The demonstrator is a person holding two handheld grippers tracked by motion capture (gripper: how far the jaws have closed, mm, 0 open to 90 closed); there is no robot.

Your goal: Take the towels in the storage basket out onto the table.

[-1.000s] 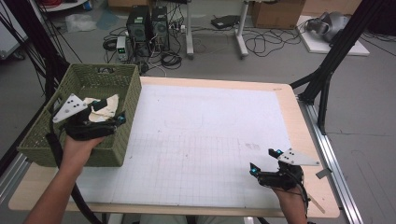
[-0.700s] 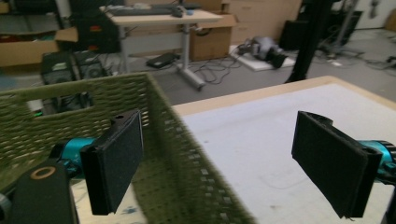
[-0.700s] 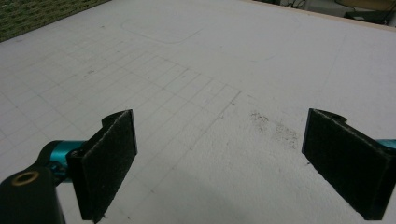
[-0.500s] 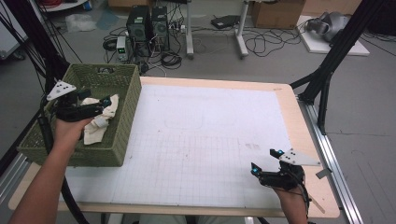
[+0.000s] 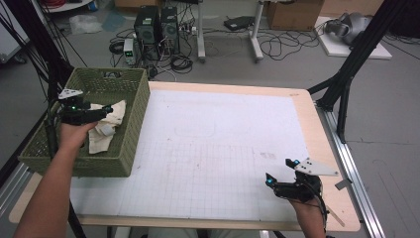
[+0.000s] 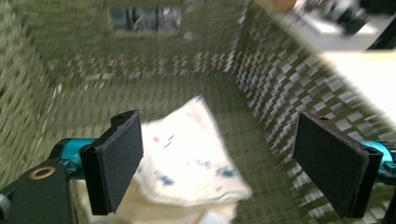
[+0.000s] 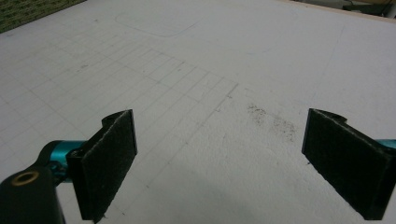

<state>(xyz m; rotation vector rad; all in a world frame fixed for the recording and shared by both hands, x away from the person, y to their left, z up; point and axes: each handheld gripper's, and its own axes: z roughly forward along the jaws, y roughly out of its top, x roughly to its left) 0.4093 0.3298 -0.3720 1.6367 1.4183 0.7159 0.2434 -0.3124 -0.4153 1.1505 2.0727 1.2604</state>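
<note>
A crumpled cream-white cloth with small blue and pink marks (image 6: 191,158) lies on the floor of a green woven plastic basket (image 5: 132,129), toward its right-hand wall as the high view shows it (image 5: 106,126). In the left gripper view the cloth's lower edge is cut off by the frame and partly covered by one jaw, so its full shape cannot be made out; the marks on it are too blurred to read as any pattern. The whole of that view is smeared, and the basket's weave shows as streaks.

The left gripper (image 6: 219,158) hangs inside the basket just above the cloth, its two black padded jaws spread wide with the cloth seen between them; nothing is gripped, and whether a pad brushes the fabric cannot be told. In the high view the same left gripper (image 5: 101,113) sits over the cloth, the hand behind it covering part of the fabric.

The basket stands at the left edge of the white gridded table mat (image 5: 218,163), its near left corner overhanging the wooden table edge.

The right gripper (image 5: 277,173) rests near the table's front right corner, well apart from the basket. In its own view the right gripper (image 7: 219,163) has its jaws released and wide, with bare mat and a faint grey smudge (image 7: 271,122) between them.
</note>
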